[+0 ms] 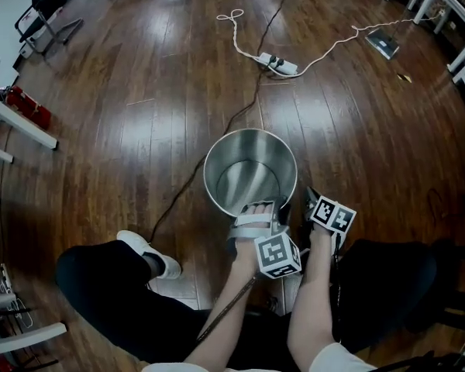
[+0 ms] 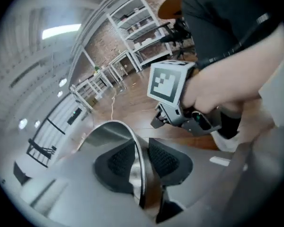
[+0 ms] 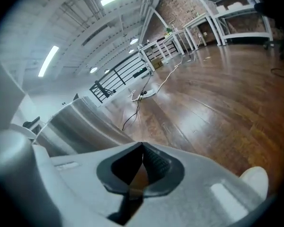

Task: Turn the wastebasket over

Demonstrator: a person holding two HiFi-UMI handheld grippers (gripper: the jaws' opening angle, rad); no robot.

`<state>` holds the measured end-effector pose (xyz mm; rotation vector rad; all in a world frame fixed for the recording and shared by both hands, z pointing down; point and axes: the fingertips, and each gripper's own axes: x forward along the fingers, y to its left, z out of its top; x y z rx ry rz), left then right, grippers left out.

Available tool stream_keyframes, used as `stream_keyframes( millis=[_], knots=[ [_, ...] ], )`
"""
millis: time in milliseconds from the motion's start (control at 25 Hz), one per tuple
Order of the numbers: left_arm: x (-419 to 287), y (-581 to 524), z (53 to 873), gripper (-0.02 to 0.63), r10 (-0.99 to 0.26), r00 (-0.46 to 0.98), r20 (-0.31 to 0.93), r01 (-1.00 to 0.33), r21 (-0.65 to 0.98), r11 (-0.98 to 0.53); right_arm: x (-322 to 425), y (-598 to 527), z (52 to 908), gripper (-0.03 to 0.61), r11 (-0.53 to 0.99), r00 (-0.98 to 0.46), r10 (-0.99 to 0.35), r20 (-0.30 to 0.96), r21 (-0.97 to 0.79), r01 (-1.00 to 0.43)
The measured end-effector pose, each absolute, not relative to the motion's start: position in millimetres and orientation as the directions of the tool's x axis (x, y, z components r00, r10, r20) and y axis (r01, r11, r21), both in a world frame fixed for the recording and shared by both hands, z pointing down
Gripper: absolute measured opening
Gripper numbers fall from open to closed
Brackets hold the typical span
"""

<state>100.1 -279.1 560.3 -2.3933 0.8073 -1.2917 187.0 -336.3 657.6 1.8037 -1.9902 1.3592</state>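
Observation:
The wastebasket (image 1: 250, 169) is a shiny metal bin standing upright on the wood floor, open end up and empty inside. My left gripper (image 1: 257, 208) is at its near rim. In the left gripper view the thin rim (image 2: 141, 169) runs between the two dark pads (image 2: 119, 162), which close on it from both sides. My right gripper (image 1: 308, 197) hangs just right of the bin, beside its outer wall, jaws shut with nothing in them. In the right gripper view the bin's brushed side (image 3: 80, 122) rises at the left, and the closed gripper (image 3: 143, 162) is apart from it.
A white power strip (image 1: 277, 64) with its cord lies on the floor beyond the bin, and a black cable (image 1: 240, 115) runs past the bin's left. The person's legs and a white shoe (image 1: 147, 254) are close in front. Table legs (image 1: 457, 22) stand far right.

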Motion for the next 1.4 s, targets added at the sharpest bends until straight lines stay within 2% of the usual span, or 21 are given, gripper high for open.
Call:
stream_keyframes(
  millis=[160, 240, 360, 480, 560, 600, 640, 680, 720, 920, 1200, 1400],
  knots=[
    [101.2, -278.8, 559.2, 0.118, -0.641, 0.439, 0.63, -0.304, -0.567, -0.765, 184.7, -332.3, 639.7, -0.011, -0.086, -0.259, -0.747, 0.613, -0.475, -0.876],
    [99.3, -278.2, 550.9, 0.122, -0.647, 0.474, 0.598, -0.352, -0.544, -0.761, 192.6, -329.8, 614.1, -0.011, -0.12, -0.199, -0.797, 0.57, -0.473, -0.873],
    [75.5, -277.1, 515.5, 0.176, -0.703, 0.542, 0.462, -0.595, -0.38, -0.708, 185.3, -322.4, 548.3, -0.011, -0.059, -0.156, -0.898, 0.411, -0.464, -0.884],
    [26.1, -282.6, 471.5, 0.228, -0.807, 0.505, 0.305, -0.795, -0.2, -0.573, 148.8, -306.9, 487.3, -0.011, 0.096, -0.205, -0.937, 0.282, -0.356, -0.93],
    [-9.2, -272.4, 445.0, 0.233, -0.86, 0.458, 0.224, -0.876, -0.054, -0.48, 111.1, -279.8, 453.5, -0.011, 0.239, -0.292, -0.931, 0.221, -0.237, -0.942],
    [-24.0, -262.0, 433.1, 0.227, -0.881, 0.434, 0.188, -0.898, 0.009, -0.441, 92.5, -260.2, 439.1, -0.011, 0.32, -0.349, -0.917, 0.192, -0.165, -0.933],
    [-36.6, -250.6, 420.8, 0.17, -0.899, 0.41, 0.152, -0.912, 0.053, -0.407, 77.6, -239.3, 426.8, -0.011, 0.389, -0.4, -0.901, 0.169, -0.093, -0.916],
    [-46.6, -239.0, 408.3, 0.084, -0.915, 0.387, 0.118, -0.922, 0.078, -0.38, 68.5, -219.7, 417.4, -0.011, 0.434, -0.434, -0.887, 0.155, -0.035, -0.9],
    [-53.1, -226.2, 396.9, 0.038, -0.924, 0.37, 0.092, -0.928, 0.087, -0.363, 65.8, -202.3, 411.3, -0.011, 0.454, -0.449, -0.88, 0.153, -0.002, -0.891],
    [-32.6, -145.2, 375.5, 0.017, -0.92, 0.381, 0.092, -0.925, 0.038, -0.379, 104.9, -137.5, 388.0, -0.011, 0.445, -0.45, -0.879, 0.156, -0.068, -0.893],
    [-0.4, -55.1, 352.5, 0.017, -0.93, 0.366, 0.048, -0.931, 0.0, -0.366, 111.5, -54.3, 345.6, -0.011, 0.545, -0.546, -0.834, 0.076, -0.03, -0.838],
    [12.5, 22.3, 343.4, 0.017, -0.95, 0.313, 0.01, -0.949, 0.056, -0.312, 112.8, 18.4, 334.9, -0.011, 0.638, -0.638, -0.769, 0.038, -0.013, -0.77]
  ],
)
